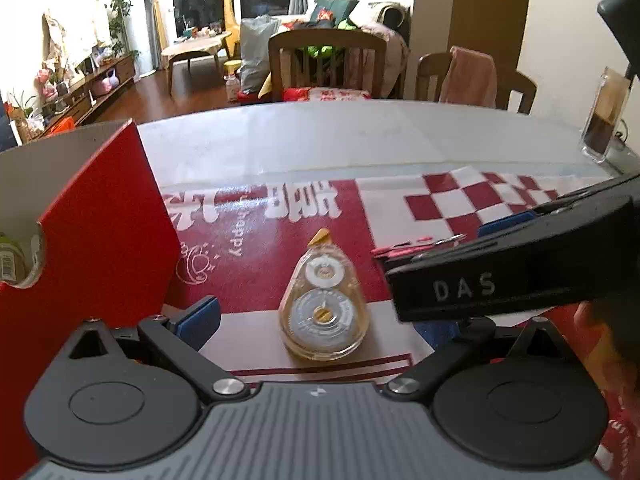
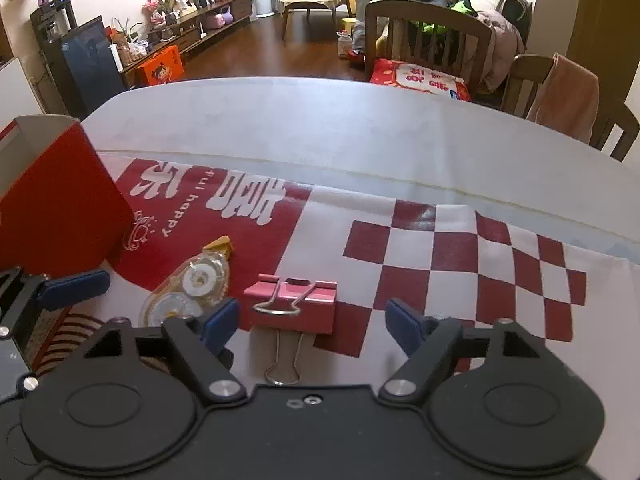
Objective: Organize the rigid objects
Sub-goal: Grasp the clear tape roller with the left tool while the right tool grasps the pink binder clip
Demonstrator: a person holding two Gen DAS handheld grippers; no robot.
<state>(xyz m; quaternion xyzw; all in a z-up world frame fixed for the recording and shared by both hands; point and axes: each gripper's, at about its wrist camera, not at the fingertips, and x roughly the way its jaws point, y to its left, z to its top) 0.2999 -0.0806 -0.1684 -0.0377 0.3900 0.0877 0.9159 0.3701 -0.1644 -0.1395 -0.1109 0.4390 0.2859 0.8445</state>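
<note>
We see our left gripper (image 1: 320,320) spread wide, correction tape (image 1: 323,312) between its jaws at twelve o'clock, our right gripper (image 2: 312,320) spread wide, pink binder clip (image 2: 294,307) between its jaws, untouched.

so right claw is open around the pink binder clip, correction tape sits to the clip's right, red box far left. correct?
One error: the correction tape sits to the left of the pink binder clip, not the right, as the right wrist view shows. The rest holds: the right claw is open with the clip between its fingers, untouched, and the red box stands at far left.
</note>
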